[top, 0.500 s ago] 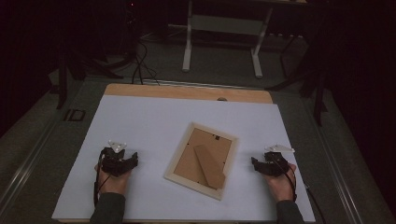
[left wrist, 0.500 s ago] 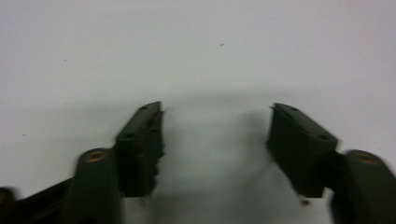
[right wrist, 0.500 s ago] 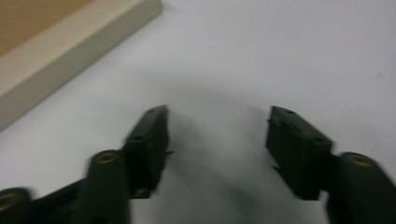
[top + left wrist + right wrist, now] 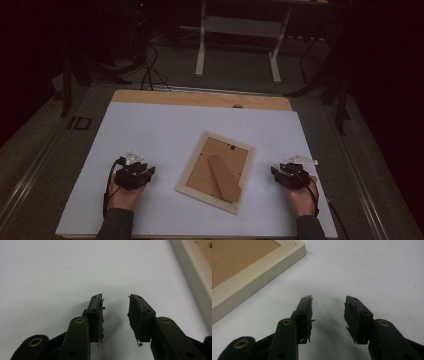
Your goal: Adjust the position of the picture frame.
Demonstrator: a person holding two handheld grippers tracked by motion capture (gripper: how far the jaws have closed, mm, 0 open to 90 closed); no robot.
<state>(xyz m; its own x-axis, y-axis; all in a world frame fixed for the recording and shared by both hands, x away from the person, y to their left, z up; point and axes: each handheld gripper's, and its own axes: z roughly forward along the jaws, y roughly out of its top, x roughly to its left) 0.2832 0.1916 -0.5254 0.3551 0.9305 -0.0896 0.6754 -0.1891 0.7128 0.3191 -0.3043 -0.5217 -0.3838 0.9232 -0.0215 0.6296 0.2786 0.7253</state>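
Observation:
A pale wooden picture frame (image 4: 216, 172) lies face down in the middle of the white sheet (image 4: 165, 130), its brown backing and stand flap up. My left gripper (image 4: 136, 170) rests on the sheet to the frame's left, apart from it. In the left gripper view its jaws (image 4: 115, 298) stand open over bare white, and the frame's rim (image 4: 192, 277) runs along the right side. My right gripper (image 4: 289, 172) sits to the frame's right. Its jaws (image 4: 328, 300) are open with nothing between them, and the frame's corner (image 4: 257, 277) lies at upper left.
The white sheet covers most of a wooden table, and a strip of bare wood (image 4: 200, 97) shows at the far edge. Beyond it stand white desk legs (image 4: 201, 45) and cables (image 4: 147, 70) on a dark floor. Bare sheet surrounds the frame on all sides.

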